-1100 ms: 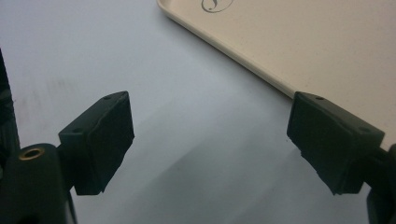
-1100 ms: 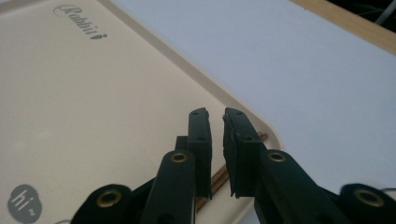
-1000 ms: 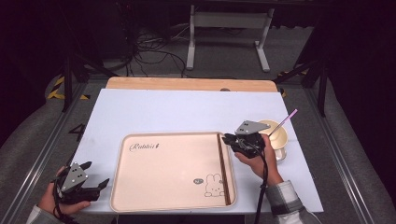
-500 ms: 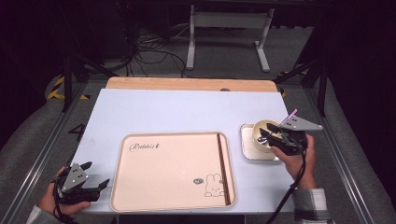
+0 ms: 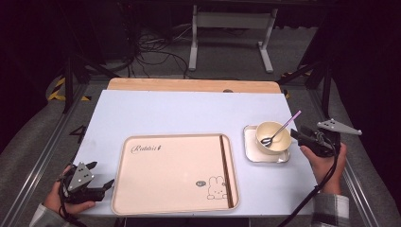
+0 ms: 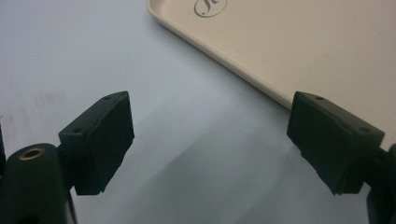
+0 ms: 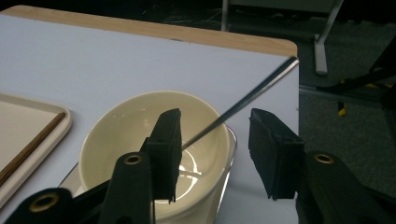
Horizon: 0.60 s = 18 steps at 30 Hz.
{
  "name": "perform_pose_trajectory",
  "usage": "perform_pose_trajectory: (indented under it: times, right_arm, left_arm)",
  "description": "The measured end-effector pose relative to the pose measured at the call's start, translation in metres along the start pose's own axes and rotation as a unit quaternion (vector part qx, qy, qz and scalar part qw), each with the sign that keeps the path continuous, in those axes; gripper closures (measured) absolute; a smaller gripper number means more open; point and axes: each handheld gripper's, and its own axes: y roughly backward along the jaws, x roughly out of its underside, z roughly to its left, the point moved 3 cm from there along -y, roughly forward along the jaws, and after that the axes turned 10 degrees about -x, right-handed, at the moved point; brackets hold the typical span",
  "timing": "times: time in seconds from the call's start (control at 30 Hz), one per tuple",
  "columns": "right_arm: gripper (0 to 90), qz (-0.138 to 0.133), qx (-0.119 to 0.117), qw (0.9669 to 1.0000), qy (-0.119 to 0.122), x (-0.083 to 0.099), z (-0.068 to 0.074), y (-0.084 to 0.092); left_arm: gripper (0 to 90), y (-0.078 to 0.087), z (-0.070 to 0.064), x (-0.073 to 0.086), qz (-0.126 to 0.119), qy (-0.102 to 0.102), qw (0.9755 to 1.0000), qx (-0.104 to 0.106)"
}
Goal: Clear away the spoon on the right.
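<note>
cursive "Rabbit" on the beige tray

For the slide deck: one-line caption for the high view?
Right gripper, jaws just opening and empty, beside bowl with spoon on small tray; left gripper open by big tray.

Black two-jaw grippers, grey triangular top plates, black cables, plaid sleeves

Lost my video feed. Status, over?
Left gripper open, idle by tray. Right gripper open beside bowl, jaws just opening. Spoon in bowl. Nothing blocking.
</note>
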Motion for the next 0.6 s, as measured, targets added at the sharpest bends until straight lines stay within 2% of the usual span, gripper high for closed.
perform_pose_trajectory:
  times: [0.1, 0.23, 0.4, 0.5, 0.6]
  right_arm:
    - [50.9, -0.007, -0.013, 0.9995, -0.027, 0.006, -0.009, -0.004]
    - [46.7, -0.015, -0.027, 0.9984, -0.047, 0.007, -0.014, -0.015]
    - [40.9, -0.015, -0.032, 0.9970, -0.068, 0.008, -0.021, -0.031]
    - [38.0, -0.020, -0.047, 0.9940, -0.097, 0.009, -0.029, -0.040]
    - [37.7, -0.024, -0.045, 0.9919, -0.116, 0.011, -0.035, -0.050]
  left_arm:
    - [15.5, 0.001, -0.001, -0.001, -0.001, -0.001, 1.0000, -0.001]
    - [15.5, 0.001, -0.002, -0.001, 0.001, -0.001, 1.0000, -0.002]
    - [15.5, -0.001, -0.001, 0.000, 0.005, -0.007, 0.9999, -0.006]
    - [15.5, -0.001, -0.001, 0.000, 0.005, -0.006, 1.0000, -0.004]
    - [15.5, 0.000, -0.001, 0.001, 0.006, -0.004, 0.9999, -0.007]
